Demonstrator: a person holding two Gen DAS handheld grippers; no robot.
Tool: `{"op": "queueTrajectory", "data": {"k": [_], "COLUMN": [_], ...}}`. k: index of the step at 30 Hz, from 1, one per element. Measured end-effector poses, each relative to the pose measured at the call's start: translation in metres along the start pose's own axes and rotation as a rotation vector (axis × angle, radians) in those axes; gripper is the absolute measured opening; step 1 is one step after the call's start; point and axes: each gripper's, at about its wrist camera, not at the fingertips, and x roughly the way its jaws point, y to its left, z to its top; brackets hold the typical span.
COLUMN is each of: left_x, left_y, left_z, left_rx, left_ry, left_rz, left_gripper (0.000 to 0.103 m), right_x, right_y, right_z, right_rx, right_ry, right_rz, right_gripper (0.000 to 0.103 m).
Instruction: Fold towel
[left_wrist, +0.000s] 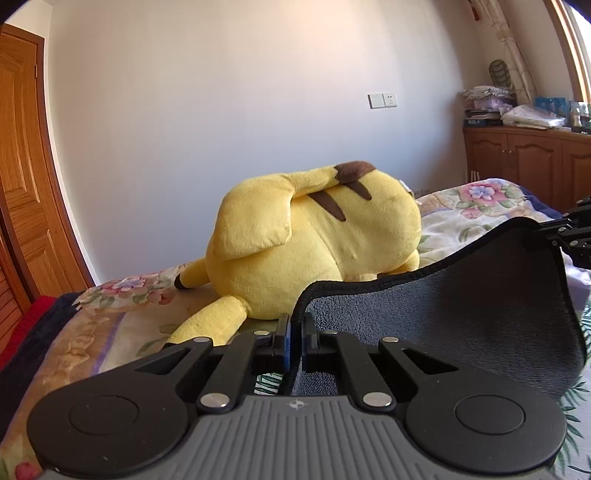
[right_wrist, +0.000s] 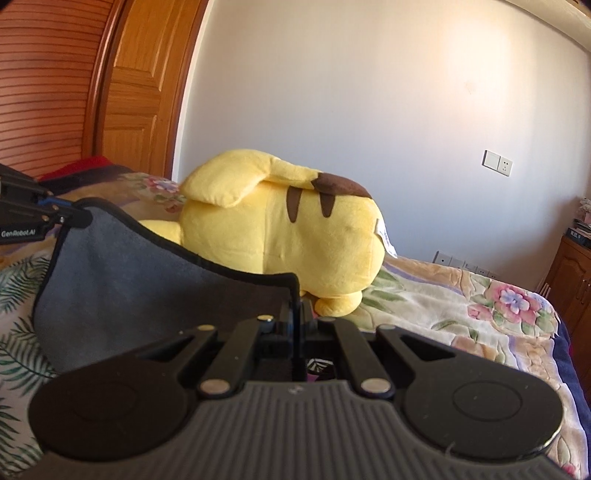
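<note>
- The left gripper (left_wrist: 295, 332), low in the centre of the left wrist view, has its jaws pressed together on one corner of the grey towel (left_wrist: 461, 314).
- The right gripper (right_wrist: 299, 325), low centre in the right wrist view, pinches the opposite corner; the towel (right_wrist: 122, 295) fills the left middle of that frame.
- The towel's black-trimmed top edge sags between the two corners, lifted above the floral bedspread (left_wrist: 461, 210).
- A yellow plush toy (left_wrist: 314, 240) lies on the bedspread behind the towel, mid-frame.
- Far right in the left wrist view, a wooden cabinet (left_wrist: 524, 158) carries stacked fabrics and boxes on top; its doors are closed.
</note>
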Motion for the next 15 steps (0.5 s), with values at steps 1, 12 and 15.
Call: {"op": "queueTrajectory", "data": {"k": [1,12,15], "left_x": [0.004,0.057,0.07], "left_y": [-0.001,0.001,-0.002], "left_z": [-0.002,-0.024,-0.03], "left_rx": [-0.002,0.0,0.004], "left_ry": [0.005,0.082,0.111], "left_rz": [0.0,0.014,0.011], "left_gripper": [0.0,0.0,0.0], "right_x": [0.003,0.049,0.06], "right_y": [-0.001,0.002,0.005], "right_z": [-0.002,-0.025,-0.033], "right_rx": [0.0,-0.002,-0.02], "right_ry": [0.003,0.049,0.069], "right_rz": [-0.004,-0.013,-0.006], "right_gripper": [0.003,0.003,0.003]}}
